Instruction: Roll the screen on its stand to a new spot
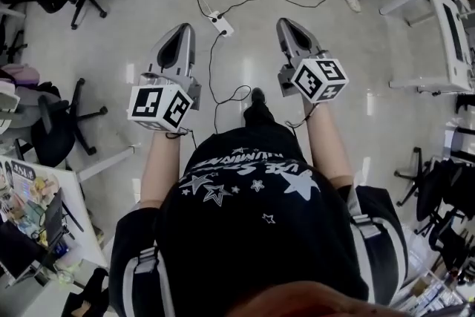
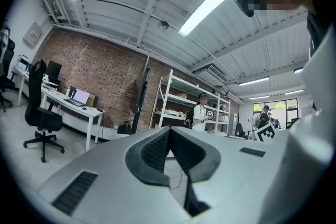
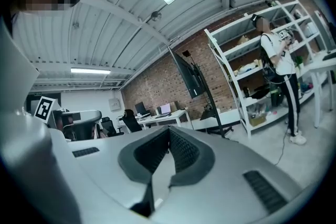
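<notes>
Both grippers were held out level in front of the person, over a pale floor (image 1: 133, 18), well apart from the screen. The left gripper (image 1: 181, 27) had its jaws closed together, the dark pads meeting at the tip with nothing between them, and the right gripper (image 1: 286, 23) was shut the same way and held nothing. On the floor just beyond and between them lay a white power strip (image 1: 221, 25) with thin black cables trailing from it. In the right gripper view the screen (image 3: 190, 75), black and tilted, sat high on a dark slanted stand (image 3: 213, 107) far off in front of a brick wall (image 3: 152, 84). To its right stood white shelves (image 3: 239, 63) with a person (image 3: 277, 57) beside them, and to its left a white desk (image 3: 164, 116) with monitors on it. In the left gripper view the screen (image 2: 140, 93) showed edge-on as a narrow dark upright against the same wall, left of the shelves
</notes>
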Tool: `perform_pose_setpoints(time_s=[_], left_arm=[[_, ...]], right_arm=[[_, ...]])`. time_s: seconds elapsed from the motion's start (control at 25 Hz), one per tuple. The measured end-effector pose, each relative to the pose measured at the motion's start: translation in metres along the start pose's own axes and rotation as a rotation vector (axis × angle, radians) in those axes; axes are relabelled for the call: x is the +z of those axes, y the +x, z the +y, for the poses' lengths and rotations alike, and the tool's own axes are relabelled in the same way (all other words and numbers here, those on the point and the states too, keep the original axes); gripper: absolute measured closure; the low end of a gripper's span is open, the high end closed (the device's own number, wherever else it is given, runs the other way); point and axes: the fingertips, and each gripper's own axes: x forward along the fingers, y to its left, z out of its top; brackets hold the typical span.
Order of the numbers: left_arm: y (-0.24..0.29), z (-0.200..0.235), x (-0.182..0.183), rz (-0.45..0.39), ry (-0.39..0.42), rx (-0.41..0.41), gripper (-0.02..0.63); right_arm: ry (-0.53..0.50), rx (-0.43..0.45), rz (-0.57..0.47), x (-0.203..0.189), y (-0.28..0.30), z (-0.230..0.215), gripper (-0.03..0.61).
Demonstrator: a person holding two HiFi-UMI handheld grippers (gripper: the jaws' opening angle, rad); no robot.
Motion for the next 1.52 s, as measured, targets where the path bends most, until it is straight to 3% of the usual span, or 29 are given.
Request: perform_pose_setpoints(time_s=[0.2,0.48,0.88,1.24,1.52], left_arm=[[0.058,0.000,0.010,-0.024,0.032,0.027,0.603],[0.132,-0.004,0.013,-0.059,0.038,0.064,0.603],[0.166,0.022,0.009,-0.045,0.033,0.137,0.603],[0.218,0.076,0.004,-0.043,0.003,0.095,0.603],[0.270,0.147,0.010,-0.037,-0.035,0.040,0.603]], right_arm=[[-0.005,0.040,-0.027,0.037,0.044,-0.045,0.574],[-0.024,0.102,0.025,0.057,0.079,-0.107,0.574],[-0.005,0.137,0.045,0.061,0.116,-0.134,0.574],[-0.009,0.026,0.024,0.071,0.152,-0.163,0.574],[-0.009,-0.071,-0.015,0.094,0.229,-0.179,0.574]])
